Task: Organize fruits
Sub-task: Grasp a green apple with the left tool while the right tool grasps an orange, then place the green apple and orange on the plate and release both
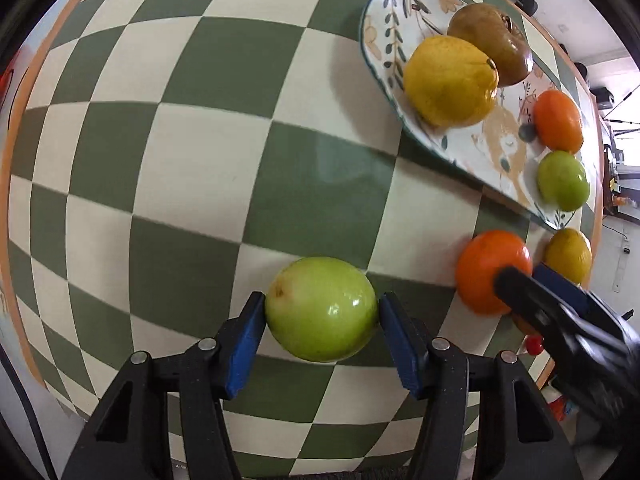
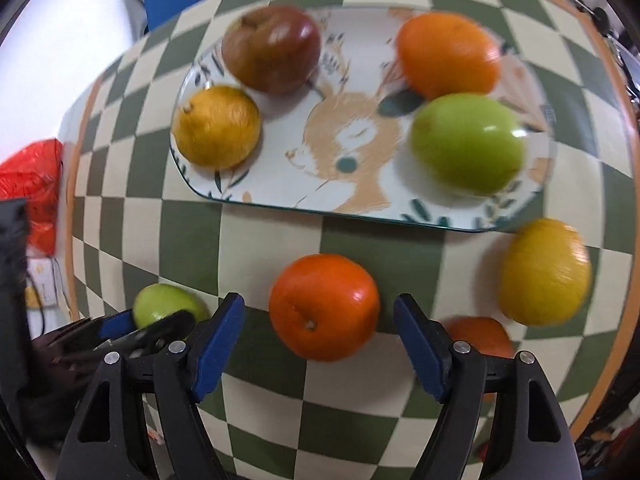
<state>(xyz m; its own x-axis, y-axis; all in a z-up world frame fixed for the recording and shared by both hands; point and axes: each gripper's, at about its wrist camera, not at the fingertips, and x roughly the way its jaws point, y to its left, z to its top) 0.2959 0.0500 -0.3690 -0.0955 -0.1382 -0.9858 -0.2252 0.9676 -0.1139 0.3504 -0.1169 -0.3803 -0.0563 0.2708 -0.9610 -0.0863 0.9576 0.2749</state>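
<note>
Blue-padded fingers of our left gripper (image 1: 322,316) press both sides of a smooth round green fruit (image 1: 321,309), so we judge it gripped for transfer. Our right gripper (image 2: 320,320) stands wide, its pads clear of the glossy orange citrus (image 2: 324,306) between them, apparently lined up for a grasp. Both fruits sit on the green-and-cream checked tablecloth (image 2: 192,240), just short of the oval deer-painted ceramic plate (image 2: 348,152). On that plate we note four fruits; a yellow lemon-like fruit (image 2: 545,271) waits beside its near rim.
</note>
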